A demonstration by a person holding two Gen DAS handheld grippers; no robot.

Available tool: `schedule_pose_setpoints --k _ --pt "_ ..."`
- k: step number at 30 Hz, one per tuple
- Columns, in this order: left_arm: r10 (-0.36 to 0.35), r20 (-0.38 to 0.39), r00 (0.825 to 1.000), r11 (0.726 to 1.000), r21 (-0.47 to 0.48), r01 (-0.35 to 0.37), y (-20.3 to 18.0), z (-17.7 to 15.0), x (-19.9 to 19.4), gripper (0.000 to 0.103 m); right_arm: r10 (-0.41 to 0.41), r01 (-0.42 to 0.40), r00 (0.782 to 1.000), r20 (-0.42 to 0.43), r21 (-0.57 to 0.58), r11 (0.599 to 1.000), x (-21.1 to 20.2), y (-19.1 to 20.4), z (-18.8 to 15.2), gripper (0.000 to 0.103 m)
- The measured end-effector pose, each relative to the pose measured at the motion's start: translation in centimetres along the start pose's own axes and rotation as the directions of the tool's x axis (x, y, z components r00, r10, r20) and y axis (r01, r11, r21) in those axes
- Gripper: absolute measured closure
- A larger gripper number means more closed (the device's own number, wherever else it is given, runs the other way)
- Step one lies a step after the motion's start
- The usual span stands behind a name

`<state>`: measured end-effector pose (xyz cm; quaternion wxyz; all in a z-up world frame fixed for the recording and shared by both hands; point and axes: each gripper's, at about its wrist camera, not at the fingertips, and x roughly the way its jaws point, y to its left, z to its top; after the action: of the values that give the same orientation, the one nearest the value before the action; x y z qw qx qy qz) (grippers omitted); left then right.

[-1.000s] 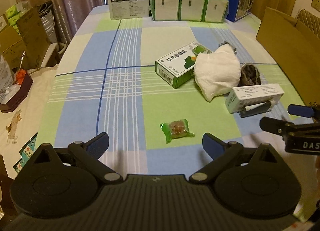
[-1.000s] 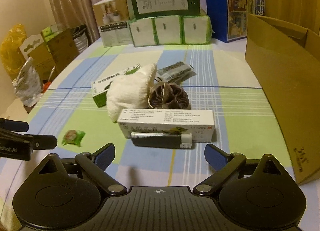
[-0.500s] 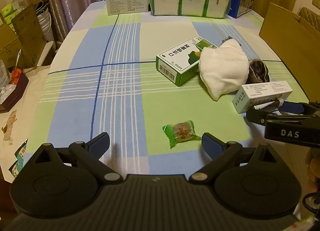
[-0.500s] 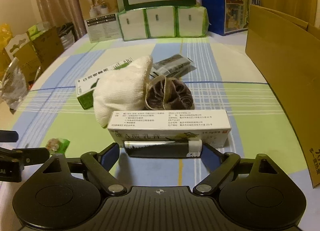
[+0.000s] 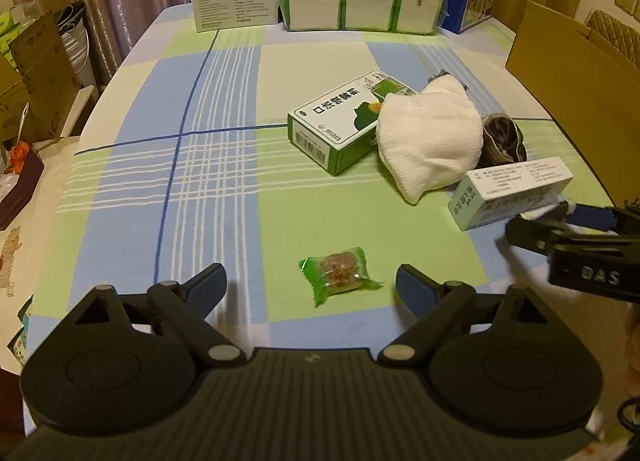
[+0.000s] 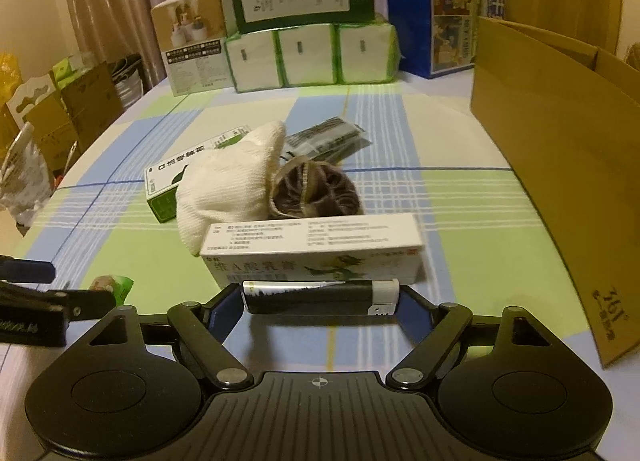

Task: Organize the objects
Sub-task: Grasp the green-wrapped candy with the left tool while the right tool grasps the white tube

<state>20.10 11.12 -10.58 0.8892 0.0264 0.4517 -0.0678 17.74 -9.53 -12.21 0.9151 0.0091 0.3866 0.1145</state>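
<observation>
A black lighter with a white end point(image 6: 320, 296) lies crosswise on the checked cloth, just in front of a long white ointment box point(image 6: 316, 251). My right gripper point(image 6: 320, 303) is open, its fingers straddling the lighter's two ends at table level. Whether the pads touch it I cannot tell. My left gripper point(image 5: 308, 275) is open and hovers low, with a green-wrapped candy point(image 5: 340, 275) between its fingers, nearer the right one. A white knitted cloth point(image 5: 430, 141), a green and white box point(image 5: 332, 129) and a dark bundle point(image 6: 320, 193) lie behind.
An open cardboard box point(image 6: 560, 161) stands at the right edge of the table. Tissue packs point(image 6: 308, 55) and cartons line the far edge. A grey foil packet point(image 6: 324, 139) lies behind the cloth. Boxes and bags stand on the floor at the left.
My right gripper has moved forward and down until the lighter sits between its fingers. My left gripper has drifted a little towards the candy.
</observation>
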Motion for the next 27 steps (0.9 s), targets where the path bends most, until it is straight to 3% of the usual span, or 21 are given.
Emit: schedule_pose_setpoints --k 7,9,16,18,27 --pt "-0.020 -0.001 1.000 1.000 0.023 0.020 -1.1 0.4 0.9 0.047 -0.012 0.012 1.000 0.009 0.004 1.000 -0.8 -1.0 -0.2 0.024" --pt "-0.028 -0.006 1.000 0.999 0.042 0.028 -1.5 0.4 1.1 0.061 -0.014 0.014 1.000 0.013 0.007 1.000 -0.9 -1.1 -0.1 0.024" --pt "-0.017 -0.015 1.000 0.998 0.052 0.018 -1.9 0.4 1.2 0.069 -0.005 0.005 1.000 0.014 0.019 1.000 -0.9 -1.3 -0.1 0.024" --pt "-0.015 -0.013 1.000 0.999 0.052 0.015 -2.0 0.4 1.1 0.081 -0.002 0.002 1.000 0.014 0.019 1.000 -1.0 -1.4 -0.1 0.024" --pt "0.004 -0.020 1.000 0.998 0.066 -0.002 -2.5 0.5 0.0 0.082 0.005 -0.005 1.000 0.030 0.025 1.000 -2.2 -1.7 0.3 0.024"
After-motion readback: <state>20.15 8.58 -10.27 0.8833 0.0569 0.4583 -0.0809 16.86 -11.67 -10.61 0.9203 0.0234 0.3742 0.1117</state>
